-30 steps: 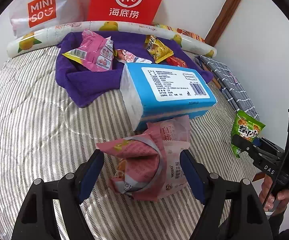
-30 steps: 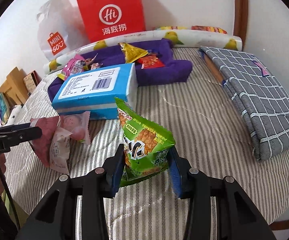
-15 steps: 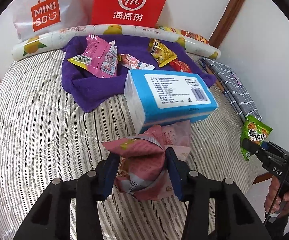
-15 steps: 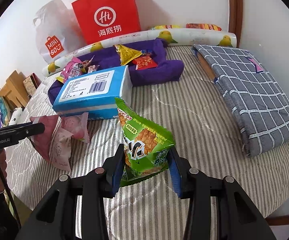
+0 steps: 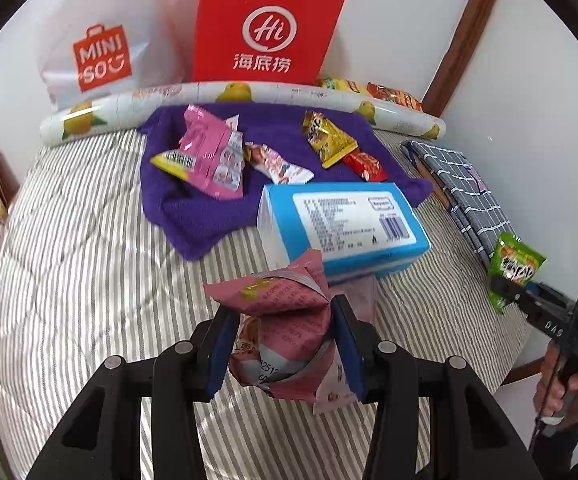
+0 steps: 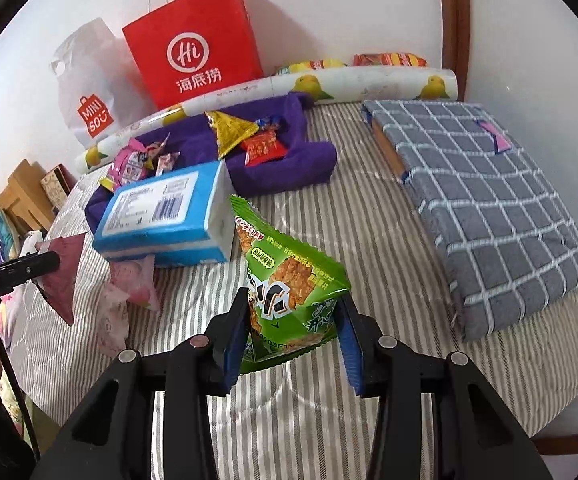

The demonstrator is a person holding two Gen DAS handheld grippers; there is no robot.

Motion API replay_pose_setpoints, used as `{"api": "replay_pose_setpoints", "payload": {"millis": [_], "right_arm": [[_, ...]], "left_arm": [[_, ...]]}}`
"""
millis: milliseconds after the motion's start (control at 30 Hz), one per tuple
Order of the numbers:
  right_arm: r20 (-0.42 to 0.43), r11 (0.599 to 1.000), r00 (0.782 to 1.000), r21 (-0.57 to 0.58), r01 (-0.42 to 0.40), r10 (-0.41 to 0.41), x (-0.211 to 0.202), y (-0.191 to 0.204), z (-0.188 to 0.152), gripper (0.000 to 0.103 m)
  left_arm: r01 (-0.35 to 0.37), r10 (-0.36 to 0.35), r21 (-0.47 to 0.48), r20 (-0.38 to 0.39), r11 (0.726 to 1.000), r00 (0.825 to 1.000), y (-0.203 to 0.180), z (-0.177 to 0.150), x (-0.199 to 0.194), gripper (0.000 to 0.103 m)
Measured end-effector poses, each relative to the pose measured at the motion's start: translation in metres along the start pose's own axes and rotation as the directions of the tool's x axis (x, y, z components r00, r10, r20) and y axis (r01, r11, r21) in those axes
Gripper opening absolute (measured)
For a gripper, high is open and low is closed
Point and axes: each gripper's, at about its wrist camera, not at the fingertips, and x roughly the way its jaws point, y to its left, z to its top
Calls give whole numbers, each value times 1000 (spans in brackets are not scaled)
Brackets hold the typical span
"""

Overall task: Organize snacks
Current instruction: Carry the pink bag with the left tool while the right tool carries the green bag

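Observation:
My left gripper [image 5: 283, 346] is shut on a crumpled pink snack packet [image 5: 285, 320], held just above the striped bedcover [image 5: 89, 280]. My right gripper [image 6: 293, 334] is shut on a green snack packet [image 6: 289, 276], also lifted off the bedcover. The green packet [image 5: 515, 268] shows at the right edge of the left wrist view, and the pink packet [image 6: 63, 276] at the left of the right wrist view. A purple towel [image 5: 209, 208] at the back holds several snack packets, pink [image 5: 213, 156], yellow [image 5: 329, 140] and red [image 5: 365, 164].
A blue tissue pack [image 5: 345, 224] lies mid-bed in front of the towel. A paler pink wrapper [image 6: 129, 280] lies beside it. A folded grey checked cloth [image 6: 481, 208] sits right. A fruit-print roll [image 5: 249, 94], red paper bag [image 5: 265, 28] and white plastic bag [image 5: 101, 56] line the wall.
My left gripper closed on the pink packet and lifted it off the bedcover. My right gripper rose a little with the green packet still in its grip.

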Motion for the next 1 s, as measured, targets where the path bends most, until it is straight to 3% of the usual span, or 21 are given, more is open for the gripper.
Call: {"api": "replay_pose_setpoints", "payload": {"millis": [100,300,567,1000], "right_arm": [[23,999,1000,-34,6,-6,-6,4,14,41],[41,997,999,-69,16,-13,-5,10,48,41],[82,994,997,-108,-7,16,3,29,96,41],[66,990,995,-124,-65,74,55,41,155,41]], "left_arm": [[-16,16,21,16,1000,1000,-2,8,3,45],[20,-20,-5,39,1000,999,0,30,5,45],[-13,14,-4,64,1000,998,0,71,6,45],[-45,44,9,87,999,995,5,134,29,45]]}}
